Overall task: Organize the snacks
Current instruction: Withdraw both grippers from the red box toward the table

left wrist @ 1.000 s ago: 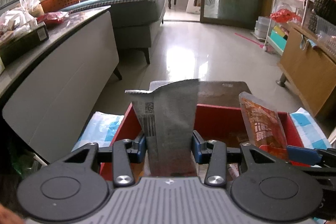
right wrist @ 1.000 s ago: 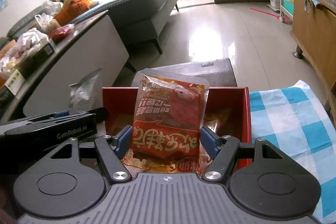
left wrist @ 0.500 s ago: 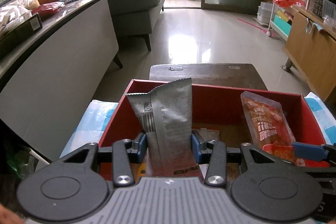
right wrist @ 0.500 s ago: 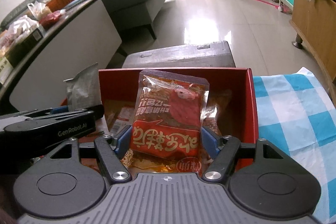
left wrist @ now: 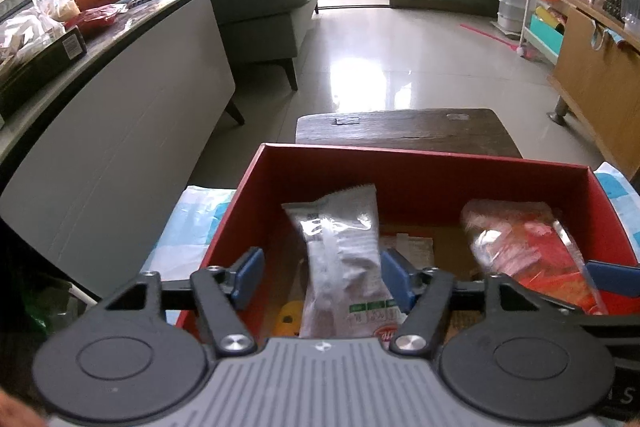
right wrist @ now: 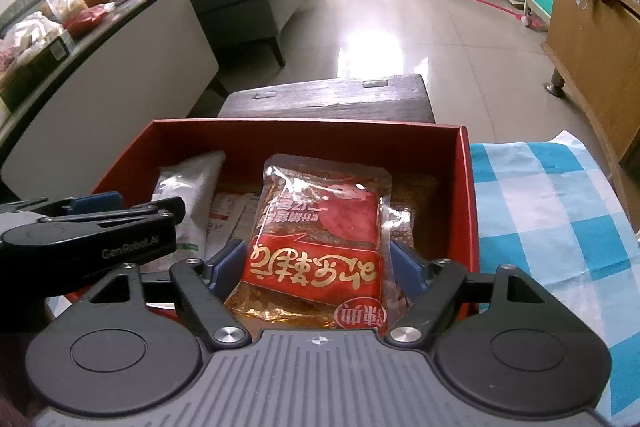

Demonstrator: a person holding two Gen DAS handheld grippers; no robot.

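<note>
While tilted down over the red box [left wrist: 420, 163], left gripper [left wrist: 322, 277] just spreading off grey packet [left wrist: 344, 247]; right gripper [right wrist: 316, 263] just spreading, red snack packet [right wrist: 320, 227] loose between.

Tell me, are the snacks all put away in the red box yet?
Nearly. The red box already holds a few packets on its floor. Both grippers' jaws have just been opening: the left gripper is letting go of the grey packet, the right gripper of the red packet. Any snacks left outside aren't in view.
</note>
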